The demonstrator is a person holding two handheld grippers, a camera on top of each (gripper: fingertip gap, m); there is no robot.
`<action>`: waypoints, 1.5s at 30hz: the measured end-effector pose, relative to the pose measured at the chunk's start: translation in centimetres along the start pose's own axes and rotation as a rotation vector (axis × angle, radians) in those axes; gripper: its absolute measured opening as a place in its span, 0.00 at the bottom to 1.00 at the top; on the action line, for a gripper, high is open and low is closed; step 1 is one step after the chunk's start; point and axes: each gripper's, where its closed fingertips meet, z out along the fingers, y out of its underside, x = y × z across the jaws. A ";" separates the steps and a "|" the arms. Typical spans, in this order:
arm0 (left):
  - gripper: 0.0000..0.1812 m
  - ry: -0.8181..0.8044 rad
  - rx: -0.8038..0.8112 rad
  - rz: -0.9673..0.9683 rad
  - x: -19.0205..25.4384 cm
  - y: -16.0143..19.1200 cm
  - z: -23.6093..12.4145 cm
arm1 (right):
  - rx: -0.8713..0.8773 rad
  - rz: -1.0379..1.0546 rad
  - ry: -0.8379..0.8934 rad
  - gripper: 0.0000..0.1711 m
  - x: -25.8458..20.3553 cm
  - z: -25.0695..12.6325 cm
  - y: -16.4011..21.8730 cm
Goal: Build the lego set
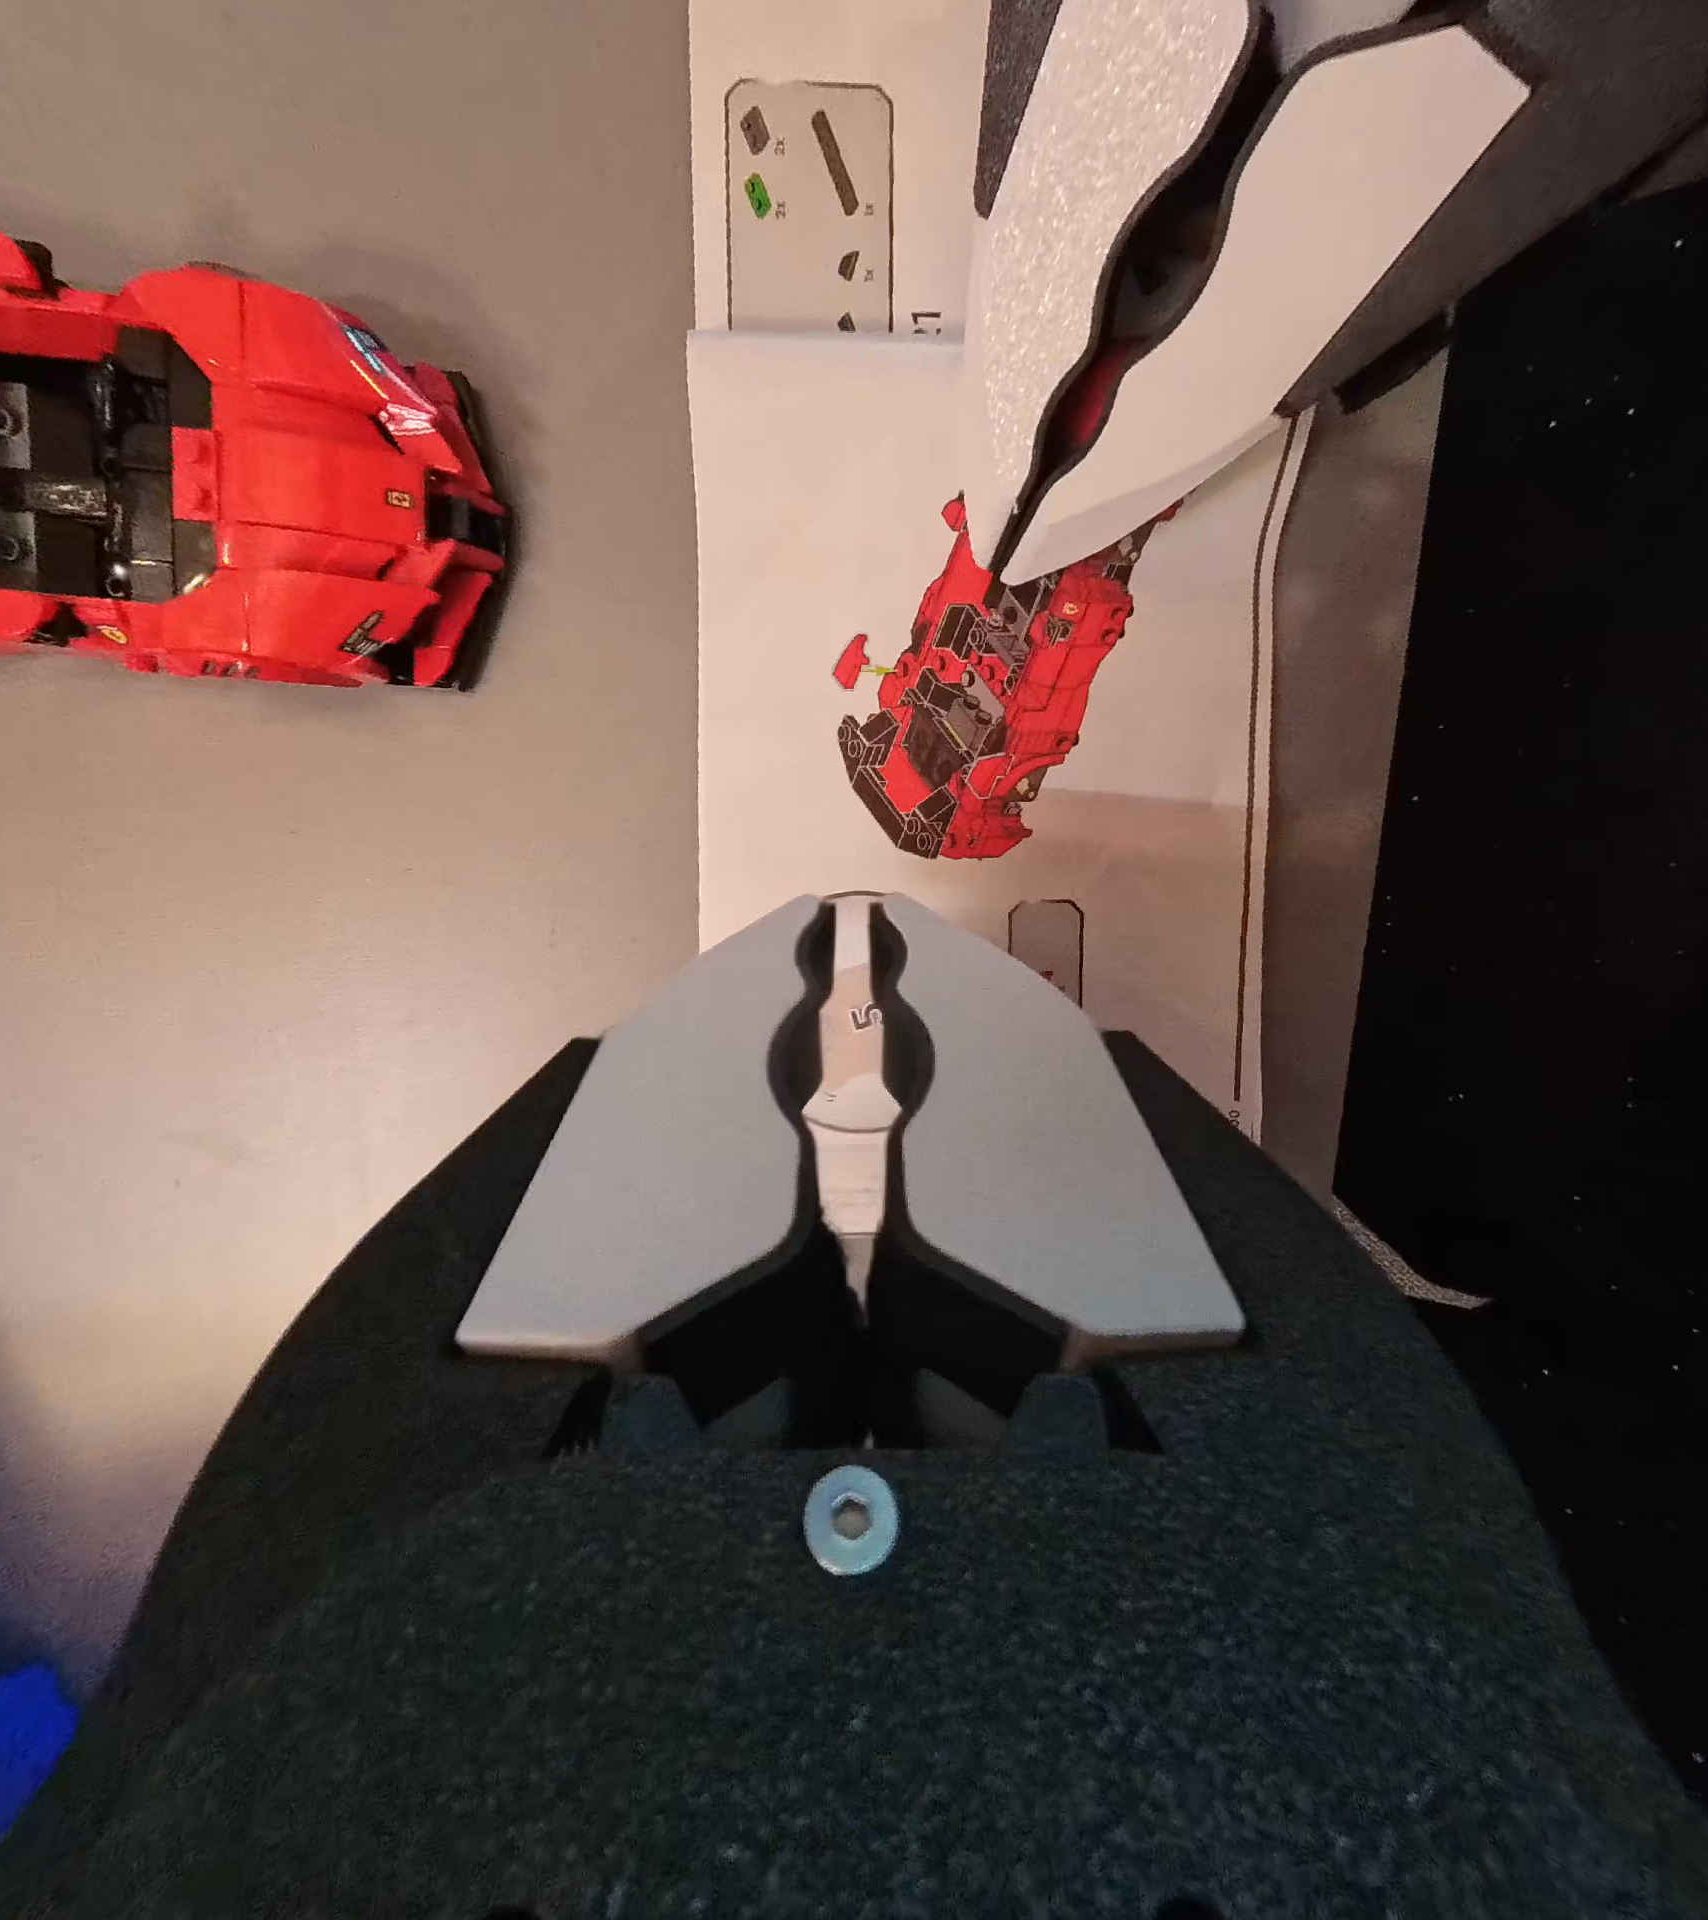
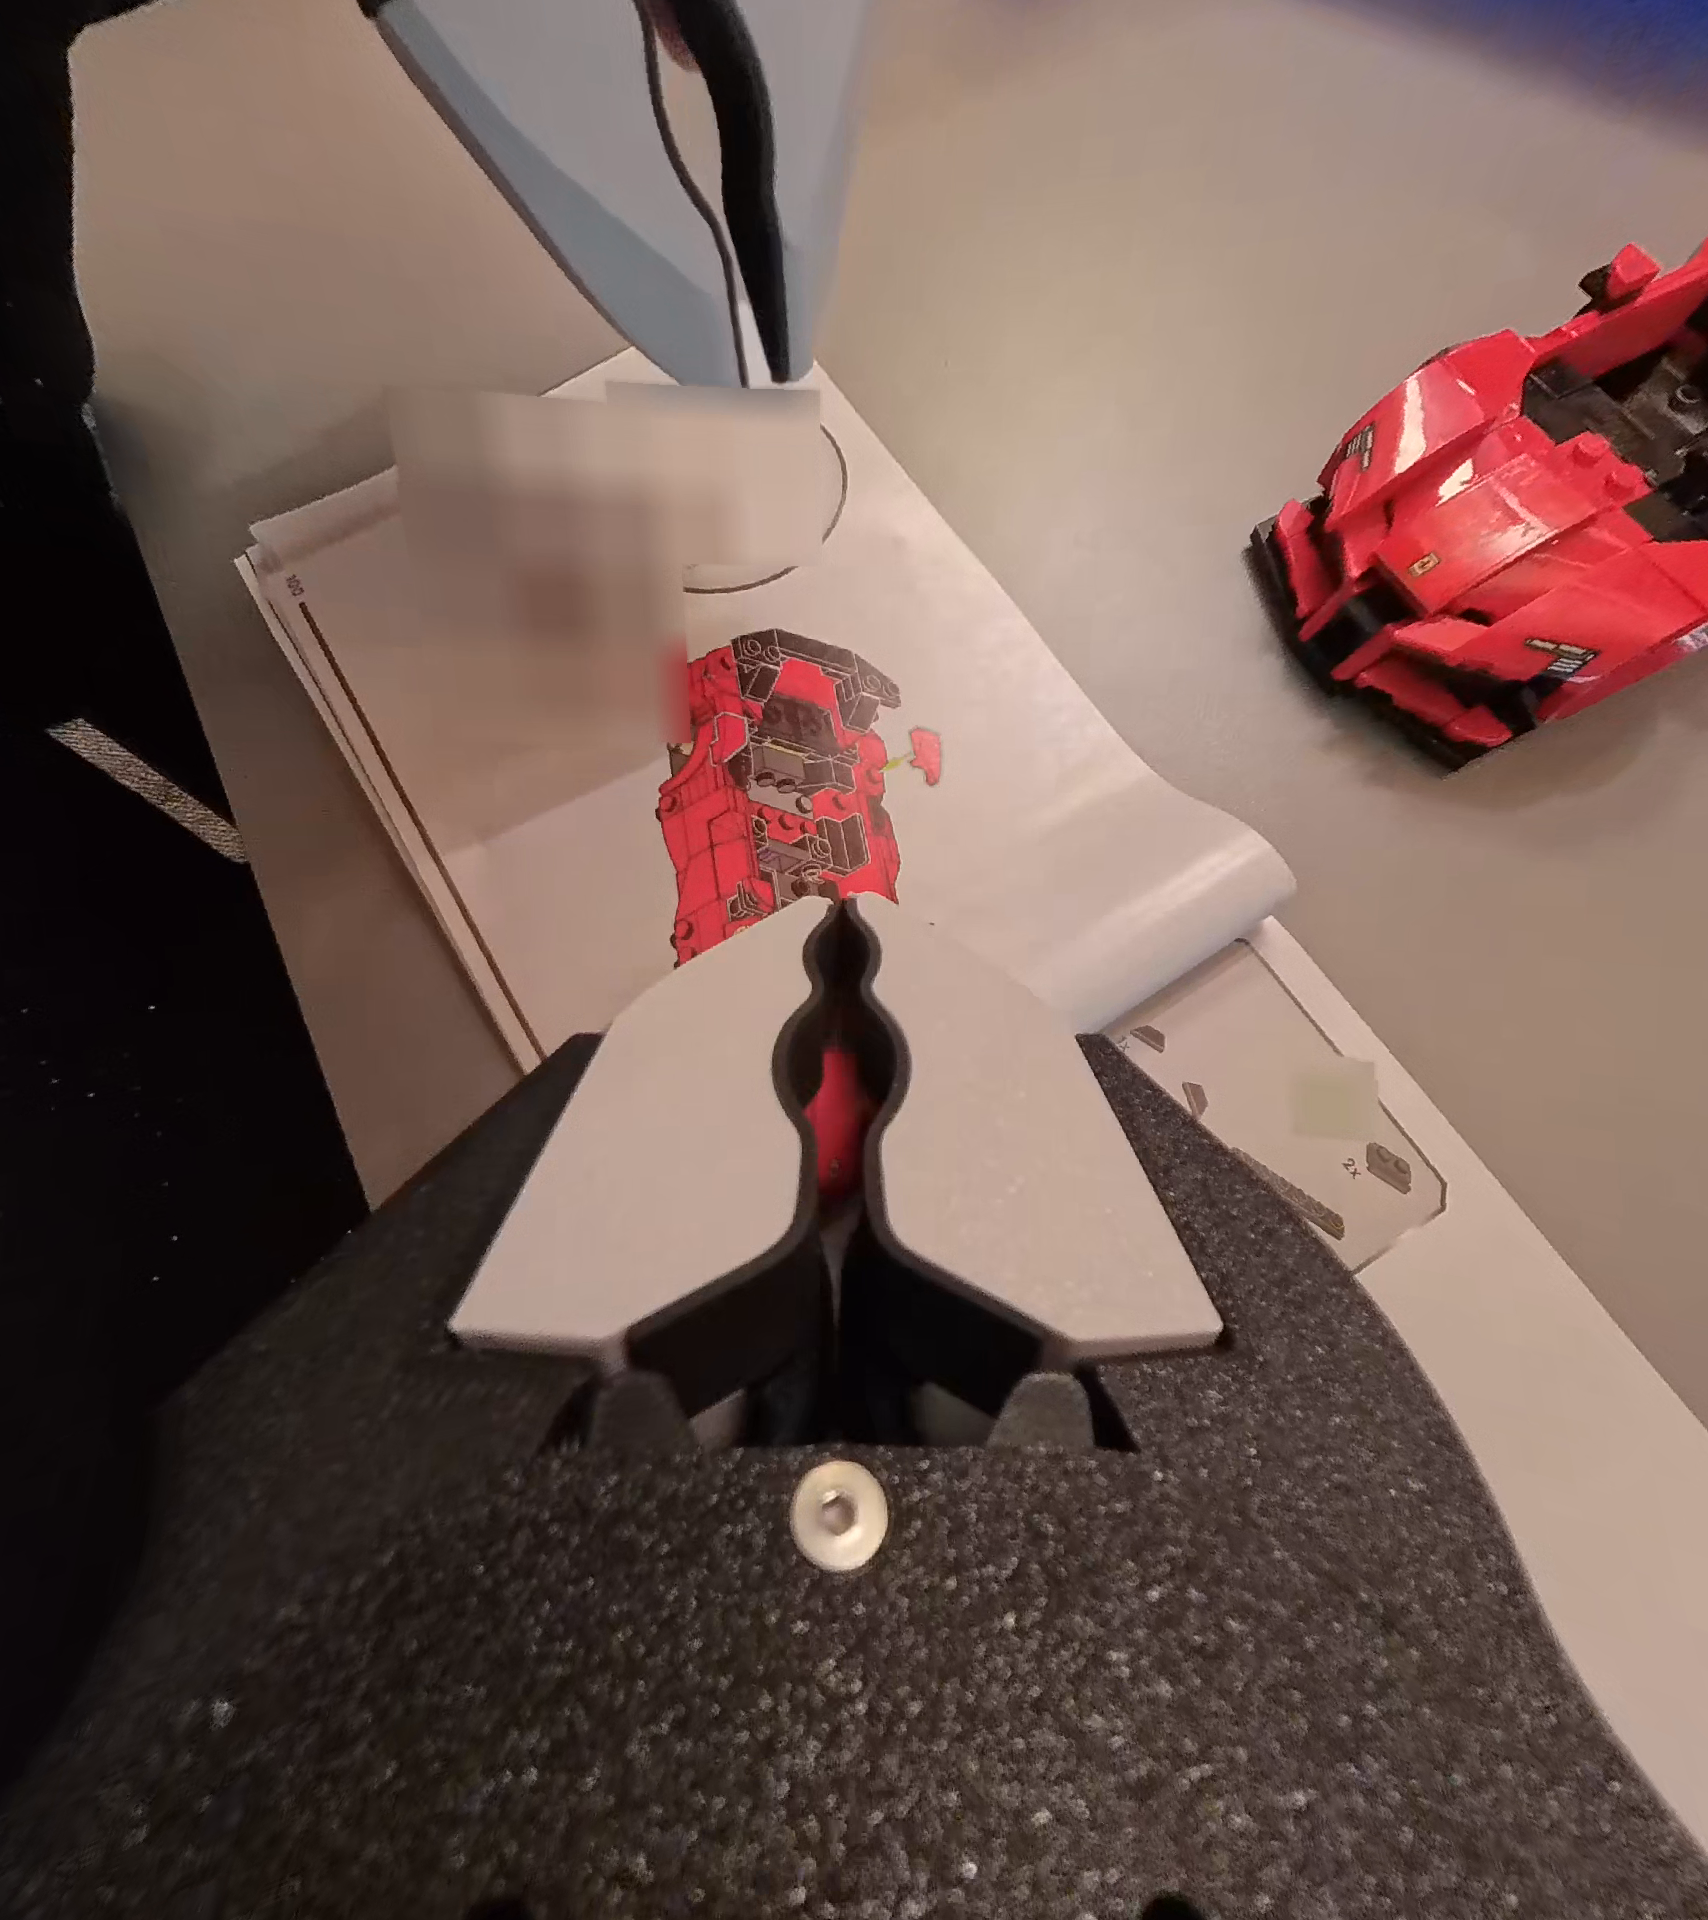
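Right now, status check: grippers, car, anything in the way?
Left gripper shut, low over the booklet. Right gripper shut over the booklet too, holding nothing I can make out. Red car apart on the table, roof open.

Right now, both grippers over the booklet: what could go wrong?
1. The right gripper looks shut over the instruction booklet; pressing down could crease the curled page.
2. The left gripper covers part of the page, so the step is partly hidden.
3. The red lego car lies loose; a wide swing could knock it.

printed figures and part counts on the open instruction booklet (image 1: 808, 468), small badges and stickers on the red lego car (image 1: 289, 488)
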 end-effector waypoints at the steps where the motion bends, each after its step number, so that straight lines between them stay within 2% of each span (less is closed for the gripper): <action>1: 0.05 0.004 0.005 -0.002 0.0 0.0 -0.1 | 0.000 0.000 0.000 0.00 0.0 0.0 0.0; 7: 0.14 0.007 0.040 -0.007 0.2 -0.1 -0.6 | 0.000 -0.005 0.004 0.00 0.0 0.0 0.0; 9: 0.30 -0.028 0.040 -0.015 -0.2 0.0 -0.7 | 0.000 -0.003 0.003 0.00 0.0 0.0 0.0; 10: 0.35 -0.050 0.032 -0.017 -0.5 0.1 -0.8 | 0.000 -0.003 0.003 0.00 0.0 0.0 0.0; 12: 0.39 -0.082 0.025 -0.008 -0.9 0.2 -0.8 | 0.000 -0.003 0.003 0.00 0.0 0.0 0.0; 16: 0.00 -0.006 0.075 0.015 0.1 -0.3 -1.3 | 0.001 -0.001 0.001 0.00 0.0 0.0 0.0; 21: 0.00 0.005 0.035 0.017 0.3 0.4 -1.3 | 0.010 -0.006 -0.012 0.01 -0.1 -0.1 -0.2; 24: 0.00 0.007 0.050 0.008 0.2 0.1 -1.5 | 0.073 -0.026 -0.005 0.15 -0.6 -1.3 -1.2; 27: 0.00 0.003 0.097 -0.002 0.1 -0.5 -2.0 | 0.063 -0.025 0.015 0.25 -0.8 -5.6 -2.2; 31: 0.03 -0.048 0.135 -0.084 -1.8 -0.8 -2.1 | 0.070 0.013 0.157 0.26 1.8 -16.5 -2.4; 35: 0.06 -0.077 0.198 -0.132 -3.3 -2.0 -1.9 | -0.039 0.095 0.461 0.21 8.5 -29.8 1.7; 37: 0.07 -0.110 0.236 -0.153 -4.3 -3.1 -1.9 | -0.114 0.148 0.533 0.20 11.7 -34.6 4.8; 40: 0.07 -0.162 0.326 -0.174 -5.6 -5.5 -2.2 | -0.179 0.200 0.508 0.18 16.1 -37.4 7.8; 45: 0.07 -0.182 0.438 -0.209 -6.2 -8.8 -2.2 | -0.386 0.176 0.379 0.15 23.0 -35.0 11.5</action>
